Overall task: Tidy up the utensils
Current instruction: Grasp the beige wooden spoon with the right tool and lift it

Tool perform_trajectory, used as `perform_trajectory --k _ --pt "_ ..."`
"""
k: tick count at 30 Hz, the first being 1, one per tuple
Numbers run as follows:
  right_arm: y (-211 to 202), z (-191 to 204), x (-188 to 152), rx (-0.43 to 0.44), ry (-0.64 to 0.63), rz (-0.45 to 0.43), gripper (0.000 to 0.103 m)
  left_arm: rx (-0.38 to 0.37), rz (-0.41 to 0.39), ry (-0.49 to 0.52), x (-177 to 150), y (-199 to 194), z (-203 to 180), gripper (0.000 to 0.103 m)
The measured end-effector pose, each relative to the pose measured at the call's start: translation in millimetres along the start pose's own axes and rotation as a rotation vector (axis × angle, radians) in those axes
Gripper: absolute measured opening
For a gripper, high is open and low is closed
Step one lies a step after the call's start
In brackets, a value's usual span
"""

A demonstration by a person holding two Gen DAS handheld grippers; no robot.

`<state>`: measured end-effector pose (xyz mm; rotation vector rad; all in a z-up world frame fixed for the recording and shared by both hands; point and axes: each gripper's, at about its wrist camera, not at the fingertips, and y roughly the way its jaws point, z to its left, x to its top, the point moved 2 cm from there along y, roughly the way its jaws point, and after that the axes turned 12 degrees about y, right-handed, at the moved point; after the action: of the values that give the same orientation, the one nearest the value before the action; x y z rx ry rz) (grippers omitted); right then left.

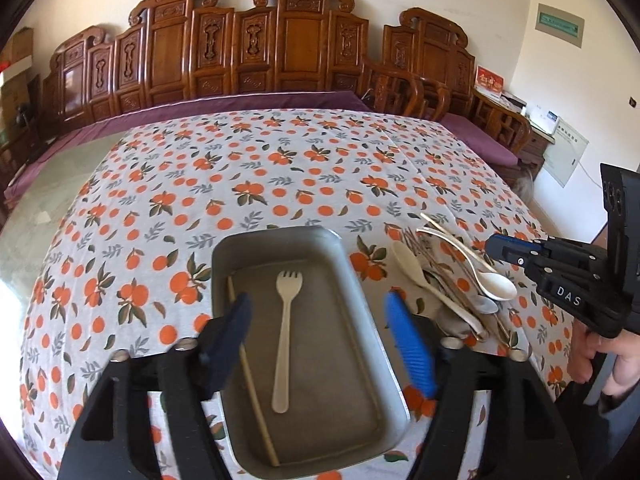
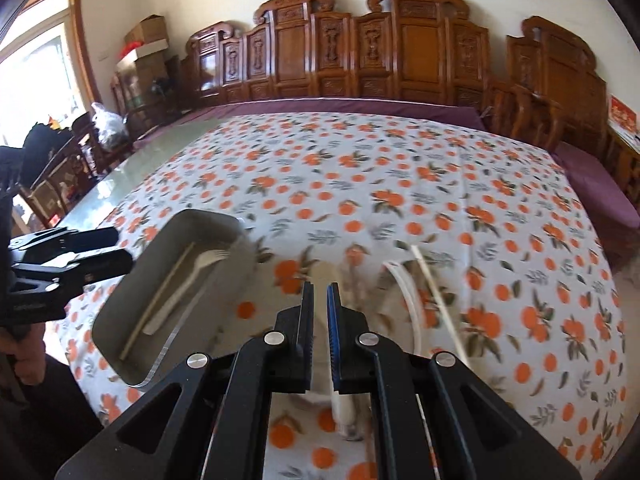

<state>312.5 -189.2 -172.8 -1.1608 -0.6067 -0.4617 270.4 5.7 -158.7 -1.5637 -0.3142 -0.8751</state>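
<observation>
the left tongs (image 1: 320, 312) are wide, with nothing in them. right under them a white fork (image 1: 285, 332) and a chopstick (image 1: 252, 376) lie in the gray tray (image 1: 276, 240). the right tongs (image 2: 321, 292) are almost shut and empty, over the spoon pile (image 1: 452, 280) beside the tray on the tabletop (image 1: 240, 168).
</observation>
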Motion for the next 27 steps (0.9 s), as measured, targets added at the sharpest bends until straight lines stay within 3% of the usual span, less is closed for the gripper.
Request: perform_trajectory --k 7,11,20,27 --pt "25.7 -11.3 -19.5 -0.004 0.003 0.059 0.010 -0.023 0.015 0.021 1.0 7.5 -18.9 0.072" --pt "43.8 -11.6 -26.4 0.001 -0.013 0.099 0.018 -0.030 0.020 0.035 0.4 8.8 -27.6 0.072" --pt "77.2 -9.3 -37.5 0.010 -0.042 0.204 0.018 -0.049 0.032 0.039 -0.5 12.6 -36.1 0.072" --pt "78.8 -3.1 -40.2 -0.045 -0.098 0.195 0.018 -0.052 0.037 0.046 -1.3 13.8 -38.2 0.072"
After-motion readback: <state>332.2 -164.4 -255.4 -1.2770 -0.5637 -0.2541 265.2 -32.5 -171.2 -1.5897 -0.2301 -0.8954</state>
